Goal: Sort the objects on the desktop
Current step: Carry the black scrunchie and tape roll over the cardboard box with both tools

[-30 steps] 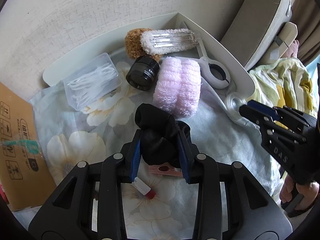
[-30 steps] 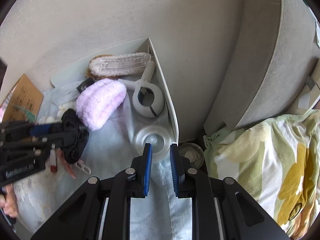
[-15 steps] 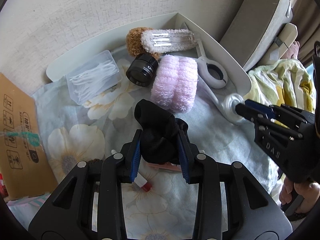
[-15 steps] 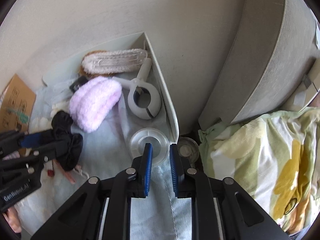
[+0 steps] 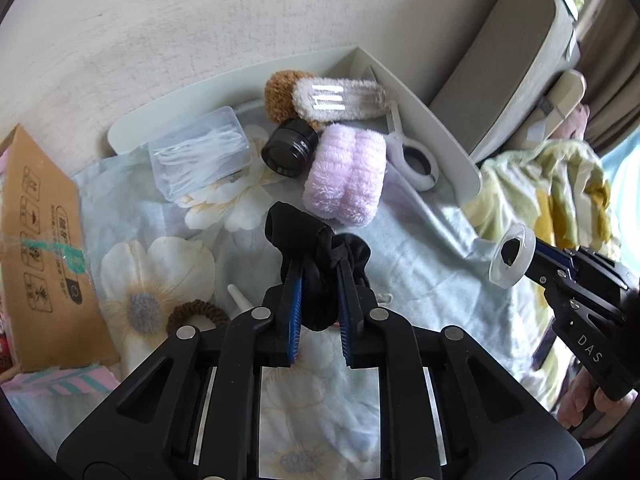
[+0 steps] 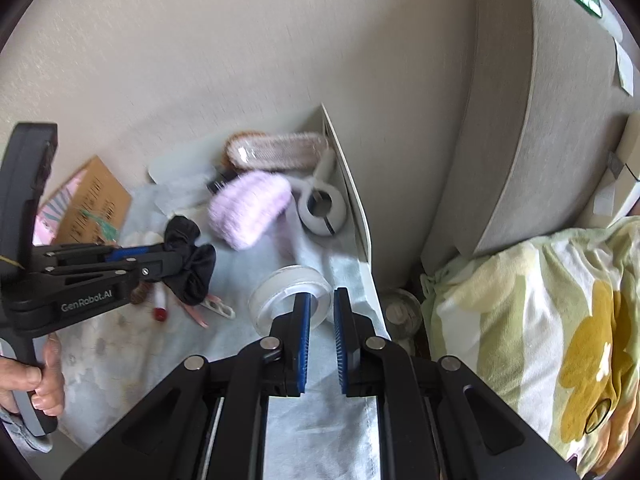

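While both claws are loaded, you hold two items clear of the flowered cloth [image 5: 404, 268] that covers the tabletop. The left claw [image 5: 319, 280] is clenched on a black scrunchie [image 5: 316, 256], its blue pads pinching the fabric at the middle so that loops spill out above and to the side. The right claw [image 6: 319, 312] is clamped on the wall of a clear tape roll [image 6: 290, 294], one finger through the roll's hole and one outside.

To do this step well, carry each item level toward the white tray [image 5: 436, 120] along the wall, where a pink fluffy roll [image 5: 344, 176], a black jar [image 5: 290, 148], a clear plastic box [image 5: 200, 152] and a white ring-handled tool [image 5: 412, 156] lie. Keep the two claws well apart so they do not cross. Lower the scrunchie into bare space before you release it, as soft fabric may cling to the pads. Set the tape roll down flat; on its edge it would probably roll.

A brown hair tie [image 5: 196, 314], a small red-capped tube [image 6: 160, 308] and a pink clip [image 6: 208, 308] remain on the cloth.

Legible writing: "GenRobot.AI" on the left claw's body, "DAS" on the right claw's. The cardboard box [image 5: 40, 248] carries printed pictograms and characters, too small and skewed to read reliably.
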Tool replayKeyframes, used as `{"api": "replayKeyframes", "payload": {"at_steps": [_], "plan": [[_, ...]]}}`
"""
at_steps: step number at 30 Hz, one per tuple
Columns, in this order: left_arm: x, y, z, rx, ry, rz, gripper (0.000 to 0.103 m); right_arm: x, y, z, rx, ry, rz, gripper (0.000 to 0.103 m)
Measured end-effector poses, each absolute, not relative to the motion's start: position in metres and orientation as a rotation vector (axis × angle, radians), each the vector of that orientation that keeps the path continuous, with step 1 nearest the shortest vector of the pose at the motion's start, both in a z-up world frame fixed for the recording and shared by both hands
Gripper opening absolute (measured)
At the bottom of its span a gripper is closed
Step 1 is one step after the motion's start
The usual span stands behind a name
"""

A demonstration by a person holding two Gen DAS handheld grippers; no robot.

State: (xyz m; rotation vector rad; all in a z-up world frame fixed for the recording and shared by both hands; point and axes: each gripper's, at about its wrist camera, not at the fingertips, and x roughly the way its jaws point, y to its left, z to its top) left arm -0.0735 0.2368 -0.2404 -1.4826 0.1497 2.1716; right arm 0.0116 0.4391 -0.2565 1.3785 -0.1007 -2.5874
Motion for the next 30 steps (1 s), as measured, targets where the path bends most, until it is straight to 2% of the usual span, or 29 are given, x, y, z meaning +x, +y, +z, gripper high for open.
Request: {"api": "replayKeyframes", "payload": {"at_steps": [8,16,23,30], "plan": [[-0.072,0.215,-0.21,-1.452,0.077,2.201,0.012,0.016,0.433,-0.233,1.294,-0.156,-2.588,0.011],[-0.059,0.178,-0.15,-1.348,-0.027,2.258,0.012,0.02,0.412,-0.19,1.175,-0.143,-2.58,0.011],[-0.057,0.111,-0.09,-1.237,-0.127,2.399,0.012,0.018,0.367,-0.144,1.03,-0.063,-2.545,0.011],[-0.051,0.029,-0.065,-1.201,-0.163,2.58,0.012,0.011,0.299,-0.121,0.94,-0.038,-2.426,0.011]]}}
